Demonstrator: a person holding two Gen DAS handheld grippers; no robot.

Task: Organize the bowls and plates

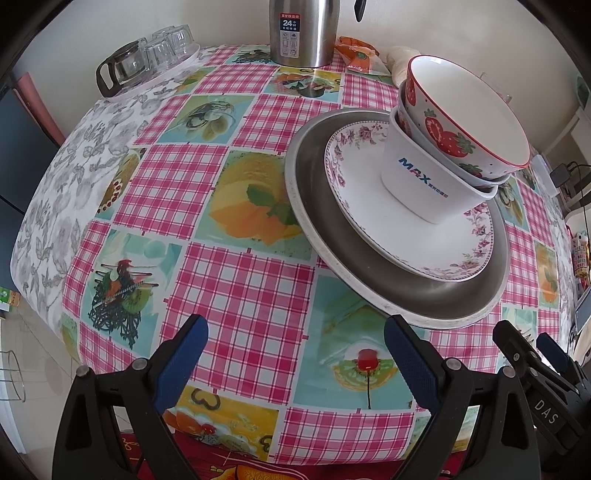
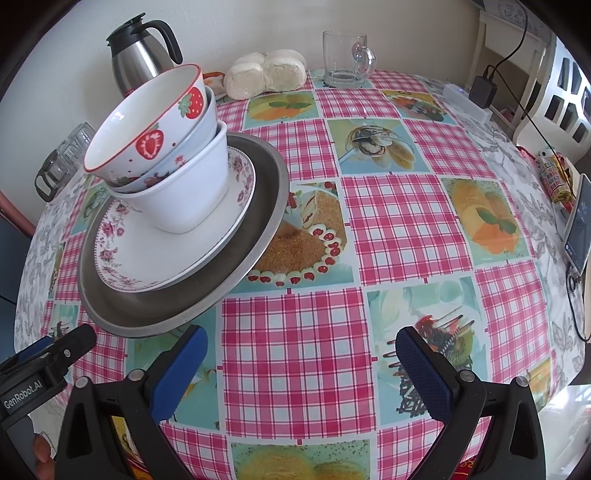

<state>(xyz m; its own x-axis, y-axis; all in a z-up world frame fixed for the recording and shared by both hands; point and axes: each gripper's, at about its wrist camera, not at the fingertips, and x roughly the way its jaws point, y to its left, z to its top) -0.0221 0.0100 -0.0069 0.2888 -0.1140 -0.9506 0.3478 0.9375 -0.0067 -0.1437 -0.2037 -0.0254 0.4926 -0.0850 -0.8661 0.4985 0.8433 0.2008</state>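
A stack stands on the checked tablecloth: a grey metal plate point(image 1: 317, 206) point(image 2: 258, 206), on it a white floral plate point(image 1: 369, 206) point(image 2: 147, 254), then a white square bowl point(image 1: 417, 181) point(image 2: 192, 192), a second bowl point(image 2: 205, 122) and a strawberry bowl point(image 1: 461, 110) point(image 2: 147, 122) nested on top. My left gripper point(image 1: 295, 354) is open and empty, near the table's front edge, left of the stack. My right gripper point(image 2: 301, 363) is open and empty, right of the stack; it also shows in the left wrist view point(image 1: 524, 343).
At the back stand a steel thermos point(image 1: 301, 33) point(image 2: 142, 55), a tray of glasses with a glass pot point(image 1: 147, 59), a snack packet point(image 1: 358, 53), wrapped buns point(image 2: 266, 74), a glass mug point(image 2: 345, 59). A phone point(image 2: 580, 229) and charger cables lie at right.
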